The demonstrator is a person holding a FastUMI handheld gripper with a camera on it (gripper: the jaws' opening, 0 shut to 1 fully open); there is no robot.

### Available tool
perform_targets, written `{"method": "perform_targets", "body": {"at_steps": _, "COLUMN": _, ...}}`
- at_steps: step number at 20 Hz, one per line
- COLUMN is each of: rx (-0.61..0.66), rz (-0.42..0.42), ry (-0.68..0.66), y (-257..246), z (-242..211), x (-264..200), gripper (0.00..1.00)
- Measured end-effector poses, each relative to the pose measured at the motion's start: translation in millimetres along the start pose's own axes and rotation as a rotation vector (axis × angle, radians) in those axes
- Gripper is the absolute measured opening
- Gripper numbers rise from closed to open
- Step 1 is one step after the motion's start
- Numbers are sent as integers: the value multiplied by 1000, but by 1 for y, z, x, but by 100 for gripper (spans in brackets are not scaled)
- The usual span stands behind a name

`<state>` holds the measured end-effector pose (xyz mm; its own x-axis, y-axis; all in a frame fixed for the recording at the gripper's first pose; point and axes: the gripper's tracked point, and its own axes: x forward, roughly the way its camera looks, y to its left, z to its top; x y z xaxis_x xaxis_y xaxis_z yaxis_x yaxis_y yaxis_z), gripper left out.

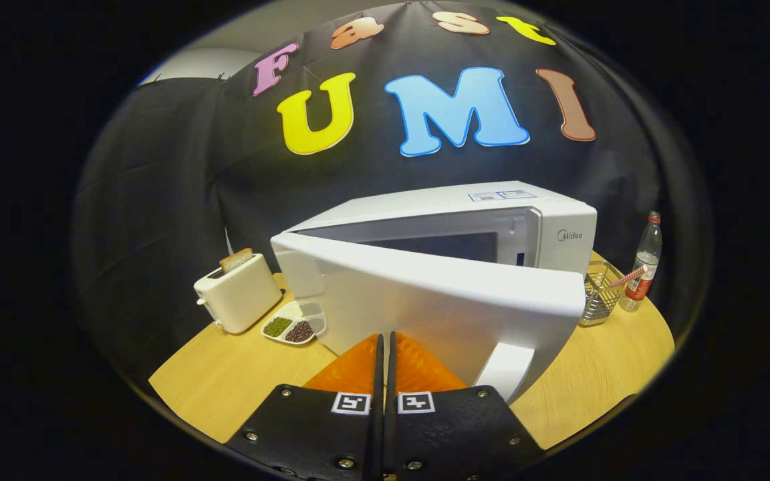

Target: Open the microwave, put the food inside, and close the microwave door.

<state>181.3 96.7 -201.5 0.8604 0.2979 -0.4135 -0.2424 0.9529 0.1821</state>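
Gripper view: hand-held gripper (385, 344) fingers closed together, empty, against the half-open microwave door (452, 314).

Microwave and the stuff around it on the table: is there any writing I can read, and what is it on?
"Midea": brand on the microwave, on the front panel right of its open door.
The sticker on the microwave's top: too small to read.
The bottle label: too blurred to read.
The square markers on the gripper: patterns, no words; its fingers are shut together, pointing at the door.
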Motion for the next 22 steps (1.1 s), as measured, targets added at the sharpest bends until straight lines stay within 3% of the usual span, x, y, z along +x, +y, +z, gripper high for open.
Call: {"method": "perform_targets", "body": {"at_steps": 22, "rx": 38, "rz": -127, "ry": -52, "y": -59, "z": 37, "x": 66, "gripper": 1}}
